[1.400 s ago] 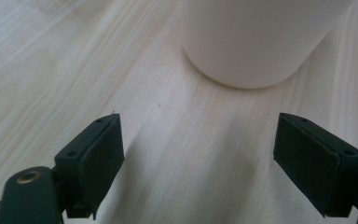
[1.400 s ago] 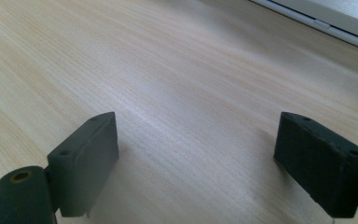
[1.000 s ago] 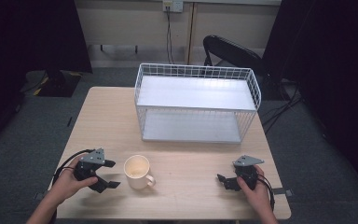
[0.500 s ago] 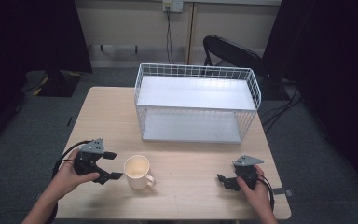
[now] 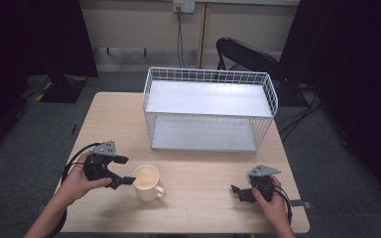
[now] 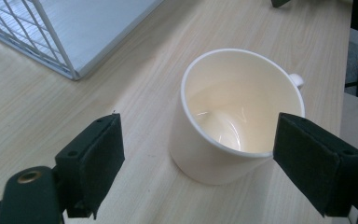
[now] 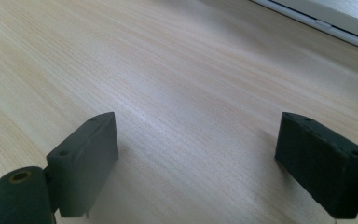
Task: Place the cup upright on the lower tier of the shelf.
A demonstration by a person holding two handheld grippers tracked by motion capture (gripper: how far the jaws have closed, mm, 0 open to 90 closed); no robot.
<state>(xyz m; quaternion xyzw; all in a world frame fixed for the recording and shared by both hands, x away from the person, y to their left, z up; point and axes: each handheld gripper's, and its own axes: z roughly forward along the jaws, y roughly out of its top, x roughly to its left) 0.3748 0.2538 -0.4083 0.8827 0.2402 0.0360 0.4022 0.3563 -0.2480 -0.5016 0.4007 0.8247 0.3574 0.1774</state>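
Left gripper view: left gripper (image 6: 198, 168) fingers spread wide before the mug (image 6: 235, 114); likely next, closing; right gripper (image 7: 209, 163) fingers open, idle beyond the mug.

Your left tool (image 6: 198, 161) hides part of the mug (image 6: 235, 116) rim, its handle barely peeks out, and the wire basket (image 6: 37, 32) is cropped.

Pale wood worktop (image 5: 208, 208); white wire basket (image 5: 209, 110) at its far half; black folding chair (image 5: 250, 54) and wall socket (image 5: 183, 6) beyond.
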